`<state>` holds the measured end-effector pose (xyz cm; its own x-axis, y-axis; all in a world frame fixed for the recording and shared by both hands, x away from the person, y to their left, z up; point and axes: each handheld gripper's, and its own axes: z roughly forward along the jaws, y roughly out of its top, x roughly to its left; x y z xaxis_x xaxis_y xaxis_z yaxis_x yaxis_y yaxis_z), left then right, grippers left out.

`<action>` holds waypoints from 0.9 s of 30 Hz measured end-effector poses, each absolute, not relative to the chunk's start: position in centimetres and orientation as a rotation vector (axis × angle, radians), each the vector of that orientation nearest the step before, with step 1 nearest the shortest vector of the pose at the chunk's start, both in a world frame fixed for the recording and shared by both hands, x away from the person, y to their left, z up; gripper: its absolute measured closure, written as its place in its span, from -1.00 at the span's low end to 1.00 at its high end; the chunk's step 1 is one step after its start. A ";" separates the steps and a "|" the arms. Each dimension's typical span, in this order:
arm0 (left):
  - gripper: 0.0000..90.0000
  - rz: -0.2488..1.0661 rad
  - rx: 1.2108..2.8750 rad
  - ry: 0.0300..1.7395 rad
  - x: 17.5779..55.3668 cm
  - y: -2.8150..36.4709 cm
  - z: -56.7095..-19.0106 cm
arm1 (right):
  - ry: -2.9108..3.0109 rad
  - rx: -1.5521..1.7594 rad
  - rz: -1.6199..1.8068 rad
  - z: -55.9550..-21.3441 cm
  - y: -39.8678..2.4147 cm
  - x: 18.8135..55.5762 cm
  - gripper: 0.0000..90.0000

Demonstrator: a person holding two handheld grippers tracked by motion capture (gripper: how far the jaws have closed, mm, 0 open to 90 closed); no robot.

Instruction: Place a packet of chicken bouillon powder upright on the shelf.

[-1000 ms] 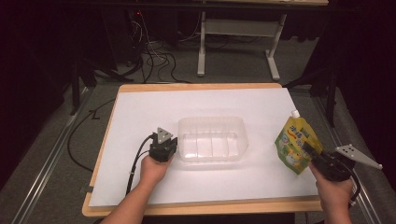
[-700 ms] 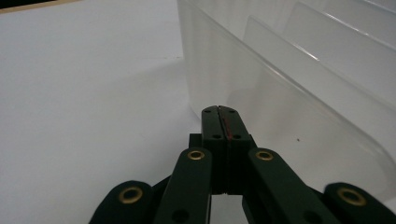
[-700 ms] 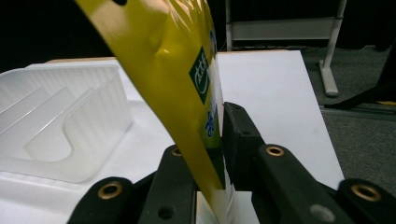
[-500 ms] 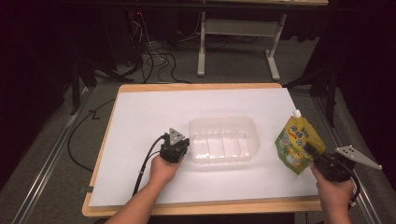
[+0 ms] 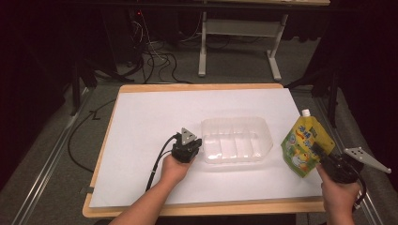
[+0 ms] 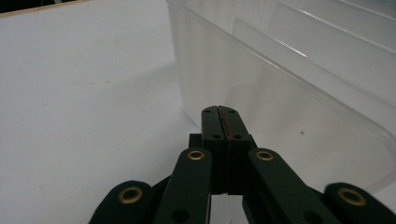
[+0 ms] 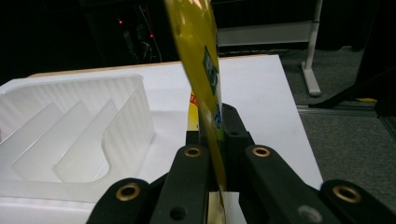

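Note:
A clear plastic container (image 5: 237, 139) with ribbed dividers lies on the white sheet, right of centre. My left gripper (image 5: 193, 149) is shut and rests against the container's left end; in the left gripper view the jaws (image 6: 219, 112) meet with nothing between them, and the container wall (image 6: 303, 93) stands just beyond. My right gripper (image 5: 320, 153) is shut on a yellow-green drink pouch (image 5: 305, 145) with a white spout, held upright near the table's right edge. In the right gripper view the pouch (image 7: 198, 46) rises from between the jaws (image 7: 212, 119), with the container (image 7: 70, 135) to its left.
A white sheet (image 5: 155, 117) covers a wooden board that forms the table top. Cables and a white table frame (image 5: 239, 28) lie on the dark floor beyond the far edge. A cable (image 5: 157, 161) trails from the left gripper toward the person.
The left gripper and the clear container have both shifted to the right, toward the pouch. The right gripper and its pouch have stayed put.

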<state>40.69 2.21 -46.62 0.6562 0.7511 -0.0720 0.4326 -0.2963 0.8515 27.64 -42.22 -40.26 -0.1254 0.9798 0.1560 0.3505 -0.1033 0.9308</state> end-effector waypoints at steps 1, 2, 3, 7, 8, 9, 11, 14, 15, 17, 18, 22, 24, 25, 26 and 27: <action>1.00 0.428 1.936 0.927 40.7 2.2 -46.6 | 1.519 1.494 1.238 -40.3 -42.2 27.6 1.00; 1.00 0.434 1.931 0.932 40.8 2.1 -46.6 | 1.506 1.492 1.239 -40.1 -42.3 27.5 1.00; 0.98 0.438 1.931 0.930 40.8 2.2 -46.6 | 1.498 1.491 1.246 -40.0 -42.3 27.4 1.00; 0.86 0.459 1.909 0.943 40.8 3.1 -46.2 | 1.474 1.474 1.270 -39.4 -42.3 27.0 1.00; 0.82 0.464 1.897 0.952 40.8 3.4 -46.0 | 1.467 1.468 1.272 -39.2 -42.3 27.0 1.00; 0.75 0.468 1.883 0.959 40.6 3.8 -45.9 | 1.459 1.463 1.279 -39.0 -42.2 26.9 1.00; 0.59 0.476 1.870 0.960 40.4 4.2 -45.8 | 1.440 1.453 1.289 -38.5 -42.1 26.8 1.00; 0.42 0.529 1.868 0.950 39.4 5.6 -45.5 | 1.424 1.429 1.306 -37.8 -41.9 27.1 1.00; 0.39 0.539 1.859 0.951 39.2 5.9 -45.4 | 1.422 1.420 1.312 -37.7 -41.9 27.2 1.00; 0.36 0.537 1.854 0.949 38.7 6.6 -45.2 | 1.418 1.411 1.325 -37.4 -41.8 27.7 1.00; 0.34 0.537 1.854 0.949 38.7 6.6 -45.2 | 1.418 1.411 1.325 -37.4 -41.8 27.7 1.00; 0.23 0.531 1.854 0.922 37.1 7.6 -44.7 | 1.416 1.396 1.366 -37.0 -41.3 29.0 1.00; 0.20 0.519 1.853 0.920 36.5 8.2 -44.4 | 1.419 1.380 1.385 -36.8 -41.0 29.7 1.00; 0.18 0.519 1.853 0.920 36.5 8.2 -44.4 | 1.420 1.377 1.391 -36.7 -40.8 29.9 1.00; 0.18 0.514 1.845 0.932 35.9 9.0 -43.9 | 1.421 1.366 1.397 -36.6 -40.7 30.2 1.00; 0.18 0.514 1.845 0.932 35.9 9.0 -43.9 | 1.421 1.366 1.397 -36.6 -40.7 30.2 1.00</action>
<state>35.91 8.98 -43.90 0.6179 0.7846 -0.0510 0.3752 -0.2372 0.8961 30.17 -40.67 -36.56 -0.1891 0.9651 0.1814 0.1976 -0.1435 0.9697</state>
